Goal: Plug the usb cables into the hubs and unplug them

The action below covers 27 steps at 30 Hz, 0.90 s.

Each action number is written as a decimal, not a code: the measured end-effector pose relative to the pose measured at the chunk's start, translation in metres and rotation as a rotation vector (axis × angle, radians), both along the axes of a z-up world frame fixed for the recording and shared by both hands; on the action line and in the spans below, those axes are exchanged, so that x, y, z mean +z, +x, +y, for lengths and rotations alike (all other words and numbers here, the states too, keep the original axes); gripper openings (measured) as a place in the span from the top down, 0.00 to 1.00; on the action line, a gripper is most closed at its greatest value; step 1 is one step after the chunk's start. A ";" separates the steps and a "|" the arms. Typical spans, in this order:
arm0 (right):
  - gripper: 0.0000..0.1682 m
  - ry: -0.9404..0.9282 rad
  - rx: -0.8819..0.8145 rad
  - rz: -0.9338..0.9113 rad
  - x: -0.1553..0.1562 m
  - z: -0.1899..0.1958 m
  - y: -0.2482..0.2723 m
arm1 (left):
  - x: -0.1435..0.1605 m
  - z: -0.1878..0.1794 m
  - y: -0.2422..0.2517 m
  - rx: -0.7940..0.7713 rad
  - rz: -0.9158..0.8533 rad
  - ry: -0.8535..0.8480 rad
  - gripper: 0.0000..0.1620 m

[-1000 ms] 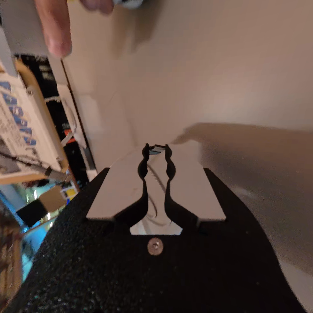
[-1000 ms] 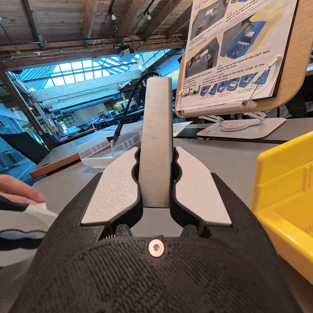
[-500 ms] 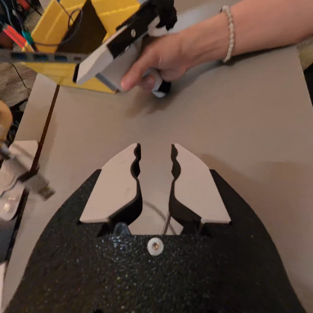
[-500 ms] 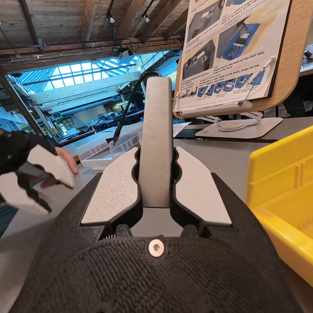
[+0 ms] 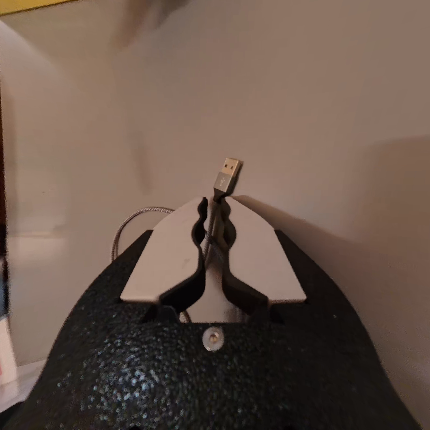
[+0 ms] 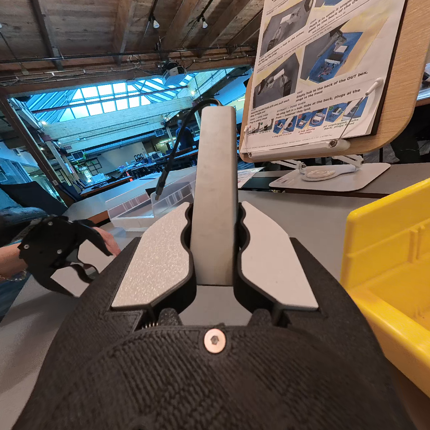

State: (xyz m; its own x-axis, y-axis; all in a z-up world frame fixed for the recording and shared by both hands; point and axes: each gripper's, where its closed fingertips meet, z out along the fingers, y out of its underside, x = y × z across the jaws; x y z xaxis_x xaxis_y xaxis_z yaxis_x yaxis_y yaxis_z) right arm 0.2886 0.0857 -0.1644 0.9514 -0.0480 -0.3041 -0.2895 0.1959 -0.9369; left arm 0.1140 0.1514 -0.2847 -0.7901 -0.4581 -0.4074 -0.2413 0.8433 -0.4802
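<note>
My right gripper [image 6: 215, 206] is shut on a grey USB hub [image 6: 215, 186] and holds it upright above the table. A black cable [image 6: 179, 139] leaves the hub's top and hangs down on the left with its plug free. My left gripper [image 5: 215, 199] points down at the table, its jaws closed to a narrow gap around a grey braided USB cable [image 5: 209, 235], just behind the silver USB-A plug [image 5: 229, 176]. The plug sticks out past the fingertips. The cable loops out to the left [image 5: 130, 221]. The left gripper also shows in the right wrist view [image 6: 69, 263], low at the left.
A yellow bin [image 6: 384, 267] stands close on the right. An instruction sheet on a wooden board [image 6: 325, 76] stands on a stand behind it. A clear plastic tray [image 6: 135, 209] lies farther back on the grey table [image 6: 290, 209]. A yellow edge [image 5: 35, 7] shows at the top left of the left wrist view. Some 20 centimetres of space lies between my two pairs of fingers.
My left gripper was open half a second ago, facing the right hand and bin. It has swung down to the table and closed around the braided cable. The right gripper still holds the hub.
</note>
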 end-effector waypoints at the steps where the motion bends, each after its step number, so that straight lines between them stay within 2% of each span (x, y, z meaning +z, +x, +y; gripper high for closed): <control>1: 0.79 -0.001 0.001 0.000 0.000 0.000 0.000 | -0.002 0.000 0.003 0.018 0.017 -0.035 0.97; 9: 0.79 -0.014 0.009 -0.012 -0.001 0.002 -0.002 | -0.002 -0.002 0.011 0.278 0.253 -0.440 0.98; 15: 0.79 -0.019 0.011 -0.017 -0.001 0.003 -0.003 | 0.013 -0.010 0.007 0.298 0.322 -0.643 0.97; 18: 0.79 -0.018 0.012 -0.015 -0.001 0.003 -0.003 | 0.032 -0.022 0.001 0.278 0.411 -0.780 0.98; 21: 0.79 -0.018 0.012 -0.013 -0.001 0.003 -0.003 | 0.072 -0.045 -0.011 0.215 0.654 -1.094 0.98; 23: 0.79 -0.021 0.014 -0.013 -0.002 0.003 -0.003 | 0.090 -0.054 -0.022 0.190 0.927 -1.263 0.98; 25: 0.79 -0.022 0.015 -0.013 -0.002 0.003 -0.003 | 0.093 -0.060 -0.031 0.155 1.151 -1.320 0.98; 27: 0.79 -0.021 0.014 -0.013 -0.002 0.003 -0.003 | 0.076 -0.064 -0.036 0.180 1.288 -1.229 0.98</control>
State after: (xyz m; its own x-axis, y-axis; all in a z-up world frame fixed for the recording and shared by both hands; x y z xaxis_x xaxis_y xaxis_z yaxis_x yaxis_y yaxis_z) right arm 0.2857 0.0888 -0.1659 0.9560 -0.0412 -0.2905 -0.2795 0.1726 -0.9445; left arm 0.0778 0.0879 -0.2084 -0.2138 -0.1008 0.9717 -0.9734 0.1055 -0.2033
